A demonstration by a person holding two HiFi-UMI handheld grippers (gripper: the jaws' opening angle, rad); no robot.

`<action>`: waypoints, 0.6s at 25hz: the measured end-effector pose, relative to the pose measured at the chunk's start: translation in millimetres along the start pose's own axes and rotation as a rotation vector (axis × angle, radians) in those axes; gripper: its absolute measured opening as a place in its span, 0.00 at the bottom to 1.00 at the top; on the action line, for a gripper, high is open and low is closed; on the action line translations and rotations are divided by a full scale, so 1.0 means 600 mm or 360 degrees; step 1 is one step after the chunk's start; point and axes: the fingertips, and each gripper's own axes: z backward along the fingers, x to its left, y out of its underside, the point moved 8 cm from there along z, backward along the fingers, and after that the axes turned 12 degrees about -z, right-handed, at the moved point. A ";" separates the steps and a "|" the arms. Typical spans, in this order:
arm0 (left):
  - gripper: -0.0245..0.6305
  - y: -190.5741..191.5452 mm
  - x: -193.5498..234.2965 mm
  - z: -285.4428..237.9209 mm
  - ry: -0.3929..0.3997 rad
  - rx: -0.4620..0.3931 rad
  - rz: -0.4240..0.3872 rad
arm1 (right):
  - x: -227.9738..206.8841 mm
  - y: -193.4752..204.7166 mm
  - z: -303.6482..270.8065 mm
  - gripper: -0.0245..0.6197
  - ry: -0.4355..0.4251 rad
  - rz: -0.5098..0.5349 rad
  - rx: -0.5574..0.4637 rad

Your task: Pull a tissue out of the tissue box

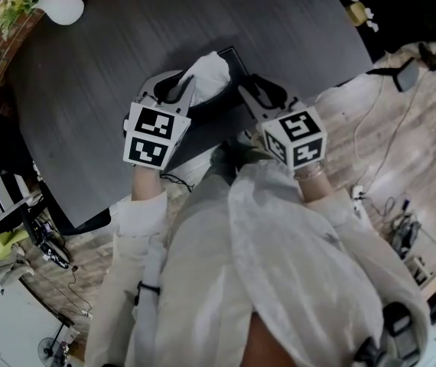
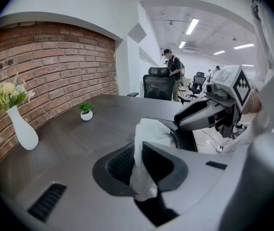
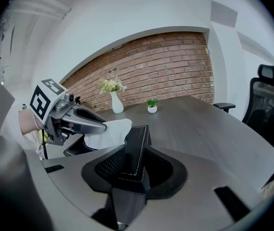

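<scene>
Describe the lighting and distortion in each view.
Head view: even light, soft shadow beside the tissue on the dark table. Left gripper view: strong fisheye, black corners, bright ceiling strip lights. Right gripper view: same fisheye bending the brick wall, no glare.

A dark grey, wood-grained table point(image 1: 111, 90) with a rounded outline is seen from above. A black tissue box point(image 3: 136, 146) has been set near its front edge, at about 5 o'clock. From the box, a white vase of flowers point(image 1: 61, 8) is placed toward 10 o'clock, close to the brick wall. A small potted plant point(image 2: 85, 113) is placed between 11 and 12 o'clock, well apart from both.
</scene>
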 end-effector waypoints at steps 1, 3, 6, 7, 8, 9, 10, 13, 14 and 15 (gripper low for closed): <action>0.12 0.000 0.000 0.000 0.0001 0.0001 -0.0004 | 0.000 0.000 0.000 0.21 0.0000 0.0000 -0.0002; 0.10 -0.001 0.000 0.001 0.0002 0.0000 -0.0007 | 0.001 0.000 0.000 0.21 0.0007 0.0003 -0.0007; 0.08 -0.002 0.000 0.003 0.0007 -0.0004 -0.0007 | 0.002 0.000 0.002 0.21 0.0013 0.0008 -0.0007; 0.07 -0.002 0.001 0.004 0.0011 -0.0007 -0.0007 | 0.003 -0.001 0.002 0.21 0.0014 0.0011 -0.0005; 0.07 -0.002 0.001 0.005 0.0015 -0.0010 -0.0006 | 0.003 -0.001 0.002 0.21 0.0015 0.0014 -0.0003; 0.07 -0.002 0.001 0.005 0.0020 -0.0013 -0.0005 | 0.004 -0.001 0.002 0.21 0.0015 0.0019 -0.0001; 0.07 -0.002 0.001 0.005 0.0024 -0.0016 -0.0002 | 0.004 -0.002 0.001 0.21 0.0017 0.0025 0.0000; 0.06 -0.002 0.000 0.005 0.0035 -0.0028 0.0009 | 0.003 -0.001 0.000 0.21 0.0024 0.0036 0.0003; 0.06 -0.002 -0.001 0.005 0.0038 -0.0031 0.0012 | 0.003 0.000 0.000 0.21 0.0024 0.0039 0.0005; 0.06 -0.002 -0.001 0.006 0.0039 -0.0035 0.0014 | 0.003 0.000 0.000 0.21 0.0024 0.0041 0.0007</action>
